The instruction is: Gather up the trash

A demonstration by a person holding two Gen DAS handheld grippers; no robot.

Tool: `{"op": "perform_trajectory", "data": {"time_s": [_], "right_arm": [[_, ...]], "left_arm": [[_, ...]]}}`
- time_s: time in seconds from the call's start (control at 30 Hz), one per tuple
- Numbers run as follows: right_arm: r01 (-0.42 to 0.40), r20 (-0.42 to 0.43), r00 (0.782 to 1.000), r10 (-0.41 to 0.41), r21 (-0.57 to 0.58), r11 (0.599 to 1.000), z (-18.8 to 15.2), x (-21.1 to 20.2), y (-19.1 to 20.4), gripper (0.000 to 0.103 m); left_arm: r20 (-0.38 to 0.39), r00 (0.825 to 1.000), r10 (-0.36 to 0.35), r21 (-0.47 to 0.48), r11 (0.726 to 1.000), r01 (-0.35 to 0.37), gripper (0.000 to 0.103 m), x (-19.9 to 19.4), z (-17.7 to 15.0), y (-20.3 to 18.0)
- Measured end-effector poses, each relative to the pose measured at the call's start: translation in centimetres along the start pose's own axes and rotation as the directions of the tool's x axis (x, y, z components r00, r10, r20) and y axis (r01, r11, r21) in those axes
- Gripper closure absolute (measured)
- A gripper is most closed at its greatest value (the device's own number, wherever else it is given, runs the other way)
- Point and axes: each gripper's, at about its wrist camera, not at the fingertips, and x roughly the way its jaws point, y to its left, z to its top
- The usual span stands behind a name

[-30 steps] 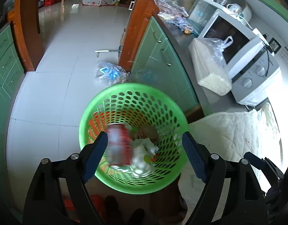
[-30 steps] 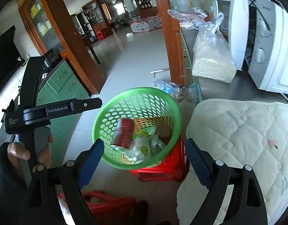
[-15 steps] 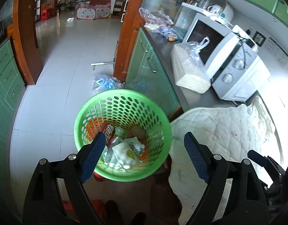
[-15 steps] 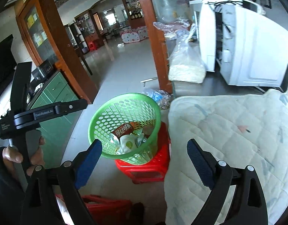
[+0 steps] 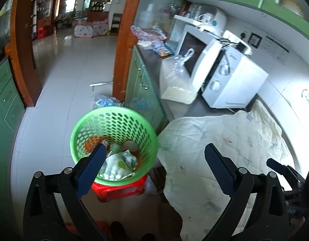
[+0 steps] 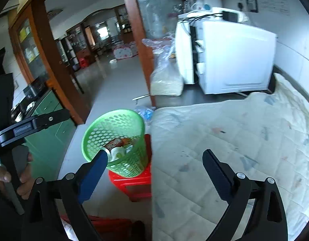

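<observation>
Quilted cloth (image 5: 224, 140) covers the desk, a microwave (image 5: 230, 80) at its 12 o'clock. Green basket (image 5: 114, 118) of trash (image 5: 118, 162) sits on a red stool (image 5: 118, 189) at the cloth's 9 o'clock. Left gripper (image 5: 154, 164) and right gripper (image 6: 152, 168) fingers gape wide, empty.

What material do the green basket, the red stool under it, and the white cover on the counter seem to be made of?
Green basket: likely moulded plastic, slightly glossy; its wall is an even grid of punched holes.
Red stool: probably hard plastic, smooth and shiny, with a moulded slot in its side.
White cover: looks like quilted fabric, matte, with stitched lines, soft folds and some stains.
</observation>
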Motion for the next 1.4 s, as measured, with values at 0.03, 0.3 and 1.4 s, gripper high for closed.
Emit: {"op": "perform_trajectory", "data": {"time_s": [0.03, 0.3, 1.4], "right_arm": [[0.01, 0.008, 1.0, -0.01, 0.006, 1.0, -0.1, -0.5, -0.3, 0.011], [0.1, 0.059, 0.993, -0.102, 0.037, 0.994, -0.6, -4.2, -2.3, 0.009], [0.232, 0.197, 0.95, -0.241, 0.069, 0.97, -1.9, -11.5, -3.1, 0.008]], "left_arm": [[0.007, 1.0, 0.003, 0.011, 1.0, -0.003, 0.006, -0.3, 0.0, -0.4], [0.083, 0.996, 0.015, 0.111, 0.994, -0.024, 0.005, -2.9, -1.1, -4.0], [0.289, 0.957, -0.036, 0.302, 0.952, -0.055, 0.005, -10.1, -2.6, -8.9]]}}
